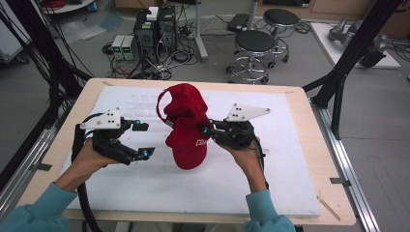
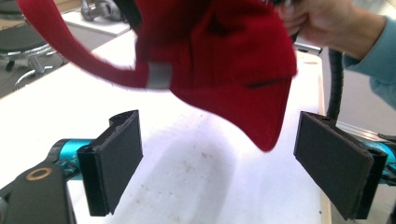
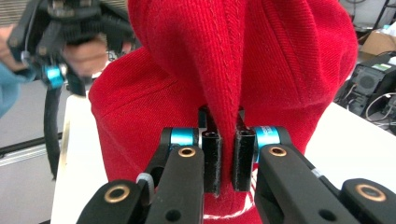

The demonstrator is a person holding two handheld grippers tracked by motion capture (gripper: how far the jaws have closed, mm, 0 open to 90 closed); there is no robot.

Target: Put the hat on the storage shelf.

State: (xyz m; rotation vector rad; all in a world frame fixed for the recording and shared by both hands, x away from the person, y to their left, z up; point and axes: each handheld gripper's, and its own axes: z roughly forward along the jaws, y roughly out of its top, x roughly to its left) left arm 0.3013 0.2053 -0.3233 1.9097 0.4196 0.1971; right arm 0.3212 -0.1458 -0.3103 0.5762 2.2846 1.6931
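A red baseball cap point(image 1: 186, 126) with white lettering hangs crumpled just above the white mat point(image 1: 270, 164), its brim pointing toward me. My right gripper point(image 1: 206, 130) is shut on a fold of the cap's crown; in the right gripper view the jaws point(image 3: 226, 137) pinch a seam of the red fabric point(image 3: 271, 60). My left gripper point(image 1: 144, 140) stands open a little left of the cap, nothing between its pads point(image 2: 116, 154). In the left gripper view the cap point(image 2: 224, 60) floats above and beyond the open jaws, its strap looping left.
The mat covers most of a wooden table point(image 1: 309, 104). Beyond the far edge are two black stools point(image 1: 254, 43), computer towers point(image 1: 154, 29) and cables on the floor. Black frame posts point(image 1: 345, 63) rise at the right.
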